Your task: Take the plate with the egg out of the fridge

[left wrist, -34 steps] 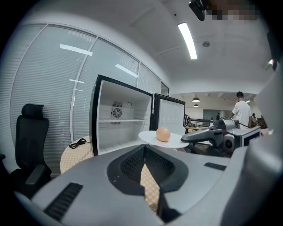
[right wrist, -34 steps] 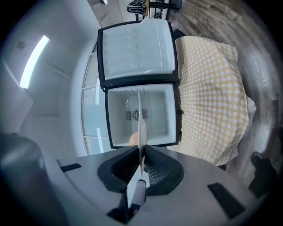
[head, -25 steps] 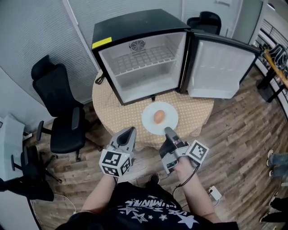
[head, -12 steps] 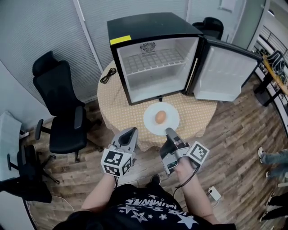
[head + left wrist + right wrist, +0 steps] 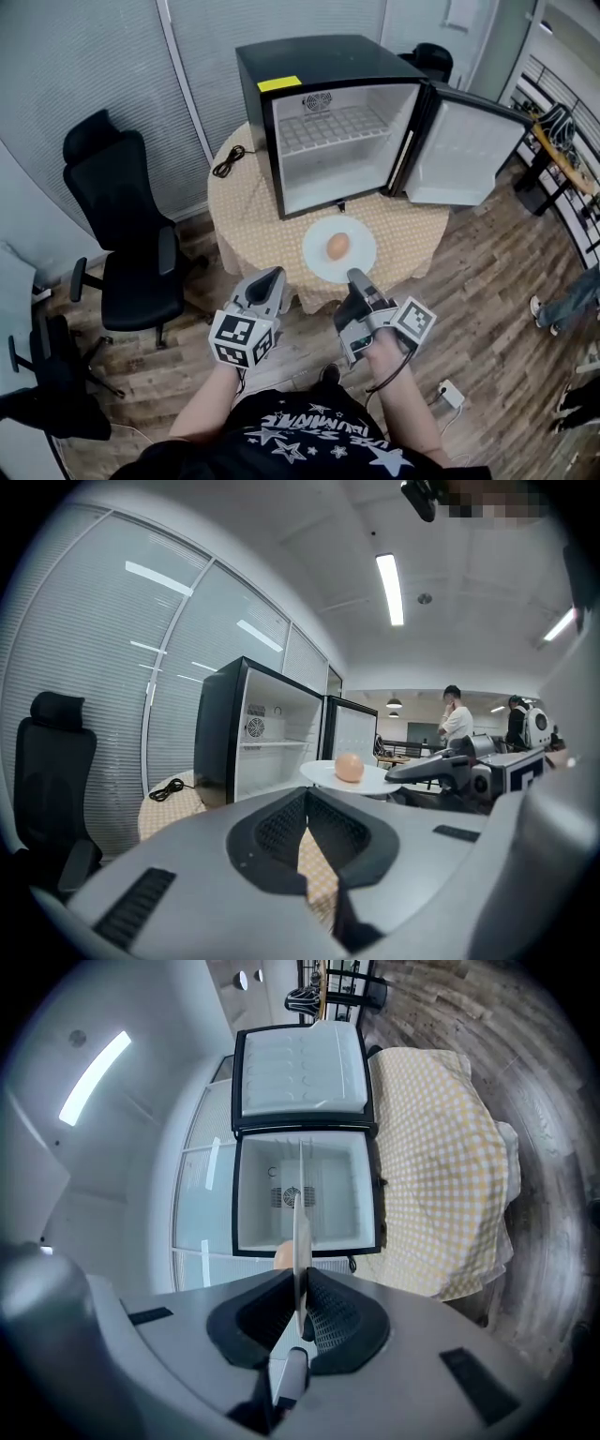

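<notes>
A white plate (image 5: 319, 259) with a brown egg (image 5: 337, 246) on it hangs over the near edge of the round table, outside the fridge (image 5: 347, 122). My right gripper (image 5: 355, 277) is shut on the plate's near rim. In the right gripper view the plate (image 5: 301, 1213) stands edge-on between the pads of that gripper (image 5: 300, 1274), with the egg (image 5: 280, 1256) just showing at its left. My left gripper (image 5: 272, 276) is level beside it, shut and holding nothing. The left gripper view shows its jaws (image 5: 307, 794) together, and the egg (image 5: 349, 767) on the plate (image 5: 323, 773) at the right.
The black fridge stands on a table with a yellow checked cloth (image 5: 248, 225), its door (image 5: 469, 155) swung wide to the right and its shelves bare. A black cable (image 5: 228, 161) lies left of the fridge. Black office chairs (image 5: 122, 225) stand at the left. People (image 5: 457, 726) stand far behind.
Both grippers have drawn back from the fridge together, and the plate with the egg has come along in the right gripper. Fridge and table now look smaller and farther away.
</notes>
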A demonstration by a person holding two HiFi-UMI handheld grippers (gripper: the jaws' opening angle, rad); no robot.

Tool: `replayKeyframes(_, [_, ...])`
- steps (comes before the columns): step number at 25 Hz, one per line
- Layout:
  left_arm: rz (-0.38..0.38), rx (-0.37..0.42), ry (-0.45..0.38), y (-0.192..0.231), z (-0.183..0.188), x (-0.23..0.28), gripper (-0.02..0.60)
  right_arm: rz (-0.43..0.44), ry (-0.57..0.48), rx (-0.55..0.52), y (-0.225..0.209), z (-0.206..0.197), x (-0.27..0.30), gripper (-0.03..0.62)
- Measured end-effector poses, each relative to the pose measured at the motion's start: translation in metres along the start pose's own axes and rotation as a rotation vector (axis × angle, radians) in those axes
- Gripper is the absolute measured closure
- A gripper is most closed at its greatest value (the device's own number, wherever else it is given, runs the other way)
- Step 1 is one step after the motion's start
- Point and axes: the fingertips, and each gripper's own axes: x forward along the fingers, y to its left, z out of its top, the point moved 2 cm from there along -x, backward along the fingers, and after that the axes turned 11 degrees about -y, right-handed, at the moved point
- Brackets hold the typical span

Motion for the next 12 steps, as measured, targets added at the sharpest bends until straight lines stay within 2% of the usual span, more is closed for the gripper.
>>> replayKeyframes(12, [-0.027,-0.018,-0.02,0.037,0.004,-0.058,0.574,0.013,-0.043,-0.027,0.003,-0.063,-0.021,0.546])
